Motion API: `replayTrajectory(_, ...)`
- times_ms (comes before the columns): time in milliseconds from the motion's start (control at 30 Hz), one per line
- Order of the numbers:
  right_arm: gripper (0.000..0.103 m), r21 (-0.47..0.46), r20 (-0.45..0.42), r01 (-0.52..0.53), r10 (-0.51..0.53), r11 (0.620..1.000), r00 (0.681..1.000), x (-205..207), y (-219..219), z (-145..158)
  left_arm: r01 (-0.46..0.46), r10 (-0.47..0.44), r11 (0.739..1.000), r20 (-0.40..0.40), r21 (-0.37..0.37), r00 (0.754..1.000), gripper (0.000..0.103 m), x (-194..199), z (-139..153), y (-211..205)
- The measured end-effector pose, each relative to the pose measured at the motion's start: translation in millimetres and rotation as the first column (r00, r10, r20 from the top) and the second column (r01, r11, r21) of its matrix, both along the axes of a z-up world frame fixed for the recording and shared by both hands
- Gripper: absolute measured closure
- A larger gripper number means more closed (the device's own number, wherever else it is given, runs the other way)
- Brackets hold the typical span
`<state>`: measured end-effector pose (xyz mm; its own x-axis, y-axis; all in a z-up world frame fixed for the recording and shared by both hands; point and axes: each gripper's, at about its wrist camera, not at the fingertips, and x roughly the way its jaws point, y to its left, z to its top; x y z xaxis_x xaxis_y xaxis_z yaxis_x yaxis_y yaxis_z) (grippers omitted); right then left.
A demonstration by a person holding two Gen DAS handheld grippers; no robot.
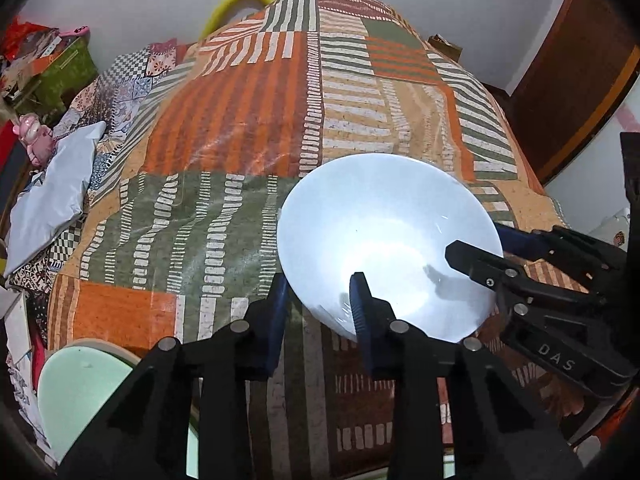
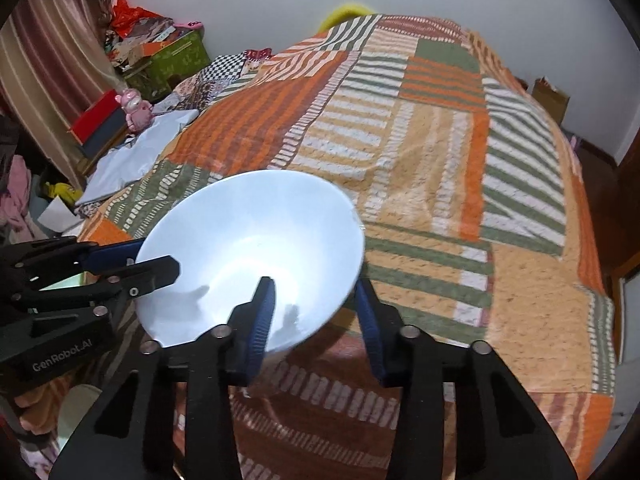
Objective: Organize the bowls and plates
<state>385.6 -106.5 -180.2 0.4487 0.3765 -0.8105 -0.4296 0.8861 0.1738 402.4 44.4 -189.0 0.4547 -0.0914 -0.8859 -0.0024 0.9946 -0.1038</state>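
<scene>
The white bowl point(image 1: 384, 248) sits tilted on the patchwork cloth point(image 1: 248, 128), its rim pinched by both the left gripper point(image 1: 320, 300) and right gripper point(image 2: 316, 300) (opposite sides). A pale green plate point(image 1: 80, 392) waits nearby; I judge sorting barely begun.

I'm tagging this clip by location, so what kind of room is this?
Probably a lived-in room at home, not a kitchen: a table under a patchwork orange, green and cream striped cloth, a green cardboard box stuffed with papers, and a brown striped curtain at the side.
</scene>
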Motion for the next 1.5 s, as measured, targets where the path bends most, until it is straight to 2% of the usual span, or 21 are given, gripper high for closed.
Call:
replayTrajectory(167,0.069,0.019,-0.041,0.002,-0.002,1.000,0.999,7.0,1.7,-7.8,-0.013,0.011,0.999,-0.029,-0.039,0.999,0.075,6.3,-8.0,4.0)
replayTrajectory(433,0.078,0.027,-0.027,0.003,-0.002,1.000,1.000,1.8,-3.9,-3.6,0.009,-0.009,1.000,0.007,0.012,1.000,0.078,-3.4,-6.4,-2.9)
replayTrajectory(733,0.078,0.029,0.012,-0.003,0.002,1.000,1.000,-19.5,-5.0,5.5,0.022,-0.023,1.000,0.035,0.021,0.999,0.078,-27.3,3.9,-6.4)
replayTrajectory(933,0.078,0.039,0.035,-0.013,0.011,0.999,0.999,-34.9,-4.8,21.3,0.018,-0.018,1.000,0.061,0.003,0.998,0.078,-48.3,18.7,-2.9)
replayTrajectory(1500,0.078,0.056,0.144,-0.068,0.059,0.996,0.988,-94.0,14.4,75.8,-0.021,0.020,1.000,0.193,0.003,0.981,0.078,-125.8,84.4,16.2)
